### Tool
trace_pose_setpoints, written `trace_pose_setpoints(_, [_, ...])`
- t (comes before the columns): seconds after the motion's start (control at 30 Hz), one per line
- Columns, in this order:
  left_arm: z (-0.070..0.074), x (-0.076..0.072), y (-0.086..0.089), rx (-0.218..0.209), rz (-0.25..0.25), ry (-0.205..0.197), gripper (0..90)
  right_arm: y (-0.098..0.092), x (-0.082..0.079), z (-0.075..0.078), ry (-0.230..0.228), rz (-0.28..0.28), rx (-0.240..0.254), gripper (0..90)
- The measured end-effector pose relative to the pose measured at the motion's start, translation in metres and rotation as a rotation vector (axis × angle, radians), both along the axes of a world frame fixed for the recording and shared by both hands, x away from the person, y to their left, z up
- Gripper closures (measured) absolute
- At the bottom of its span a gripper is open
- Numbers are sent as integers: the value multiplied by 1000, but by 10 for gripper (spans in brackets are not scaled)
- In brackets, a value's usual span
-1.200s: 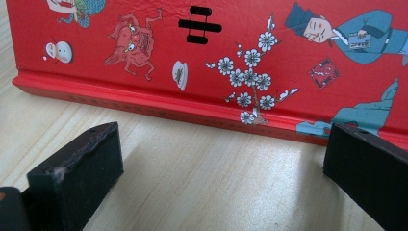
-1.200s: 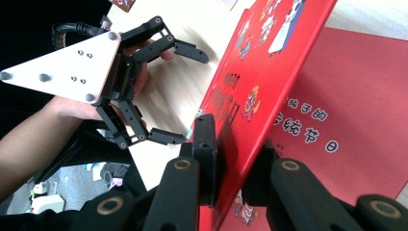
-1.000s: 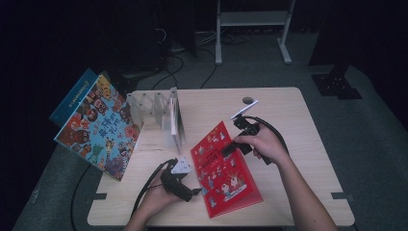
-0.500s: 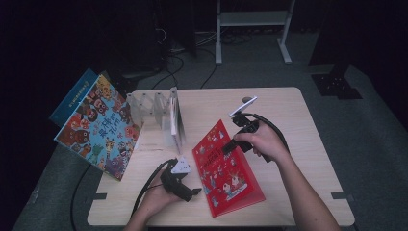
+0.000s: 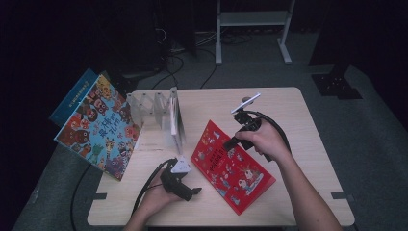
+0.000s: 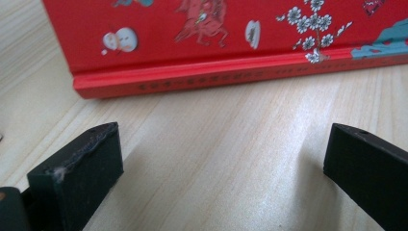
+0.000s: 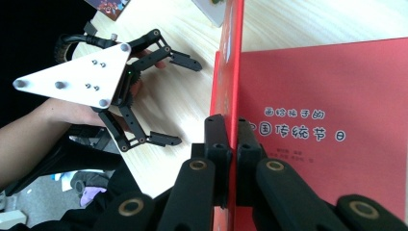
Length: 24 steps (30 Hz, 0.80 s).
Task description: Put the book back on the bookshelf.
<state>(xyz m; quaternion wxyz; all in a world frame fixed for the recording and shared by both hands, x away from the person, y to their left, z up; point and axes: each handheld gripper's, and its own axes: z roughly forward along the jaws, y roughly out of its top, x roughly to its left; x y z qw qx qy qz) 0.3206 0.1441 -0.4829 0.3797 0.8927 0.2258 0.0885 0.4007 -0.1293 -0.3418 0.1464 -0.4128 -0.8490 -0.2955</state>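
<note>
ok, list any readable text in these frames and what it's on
"画给孩子的" above "中国传统节日": on the red book, on the page opened by the lifted cover, right gripper view.
Red book's spine: small dark print, blurred.
Blue picture book cover: large title characters, too small to read.

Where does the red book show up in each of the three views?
High view: red book right of table centre, tilted, right claw shut on its cover edge.
Left gripper view: along the top, spine facing the camera.
Right gripper view: right half, cover pinched.
Shared landmark: wooden table.
</note>
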Motion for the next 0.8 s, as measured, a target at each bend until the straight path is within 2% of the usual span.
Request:
trace_pose_setpoints(0.03, [0,0,0,0,0,0,0,0,-1,1,-8,-4,-2,875])
trace_pose_setpoints(0.07, [0,2,2,-33,13,18,0,0,-2,3,-13,-10,-5,875])
trace_pose_setpoints(0.23, [5,6,7,-49,23,14,0,-3,-4,8,-27,-10,-10,875])
trace_pose_setpoints(0.27, [10,9,11,-98,36,21,0,-4,-5,12,-37,-3,-13,875])
trace_pose_setpoints(0.3, [12,11,13,-112,36,30,0,-4,-6,14,-39,-3,-14,875])
trace_pose_setpoints(0.63, [26,26,8,-127,12,28,0,-9,-12,33,-63,13,2,875])
trace_pose_setpoints(0.8, [31,35,6,-169,1,47,0,-14,-15,43,-65,29,31,876])
